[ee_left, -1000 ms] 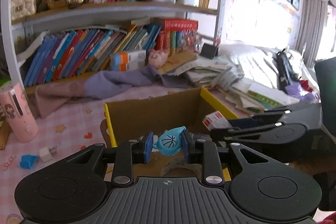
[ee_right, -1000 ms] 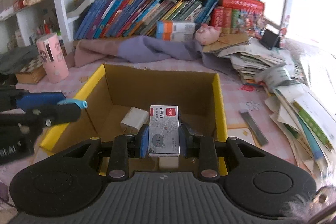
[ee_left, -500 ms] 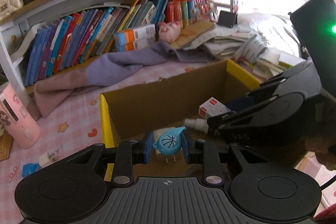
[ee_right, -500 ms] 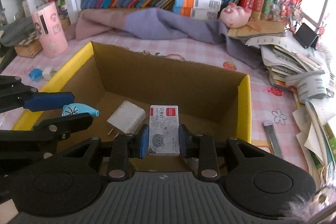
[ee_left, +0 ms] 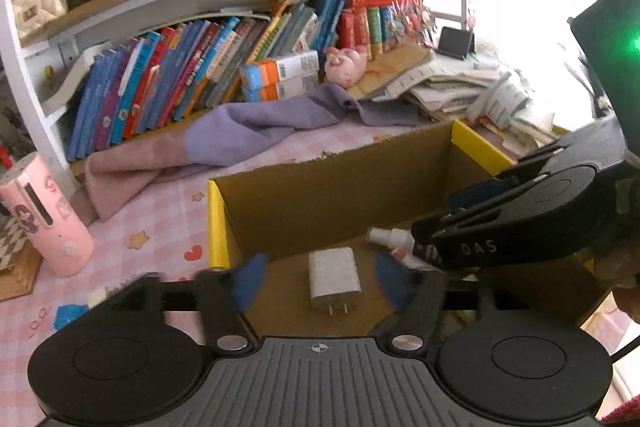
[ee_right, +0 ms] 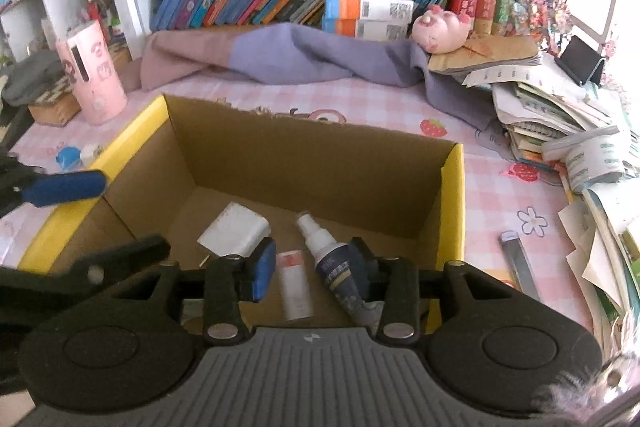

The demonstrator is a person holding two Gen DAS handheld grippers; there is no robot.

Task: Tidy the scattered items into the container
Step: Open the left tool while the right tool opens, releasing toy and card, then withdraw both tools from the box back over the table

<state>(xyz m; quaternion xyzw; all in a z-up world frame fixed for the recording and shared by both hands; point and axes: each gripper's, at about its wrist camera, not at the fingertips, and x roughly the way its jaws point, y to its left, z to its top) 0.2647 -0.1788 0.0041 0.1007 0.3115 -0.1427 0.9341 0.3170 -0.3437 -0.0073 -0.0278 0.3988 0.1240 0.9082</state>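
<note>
A yellow-rimmed cardboard box (ee_left: pixel 218 227) (ee_right: pixel 454 195) stands on the pink checked cloth. Inside lie a white charger (ee_left: pixel 334 277) (ee_right: pixel 236 231), a small spray bottle (ee_right: pixel 332 263) (ee_left: pixel 390 237) and a white box with a red end (ee_right: pixel 294 283). My left gripper (ee_left: pixel 318 281) is open and empty above the box, over the charger. My right gripper (ee_right: pixel 312 271) is open and empty above the box floor, with the white box and the spray bottle lying below between its fingers. The small blue item is hidden.
A pink cylinder (ee_left: pixel 48 219) (ee_right: pixel 92 79) stands left of the box. Small blue and white items (ee_right: pixel 76 155) (ee_left: pixel 70 315) lie on the cloth beside the box. A purple cloth (ee_right: pixel 312 59), shelved books and a paper stack (ee_right: pixel 560 107) lie behind and right. A grey strip (ee_right: pixel 518 263) lies right of the box.
Both grippers have opened over the box. The small blue item has left my left gripper and the white box with the red end has dropped from my right gripper to the box floor.
</note>
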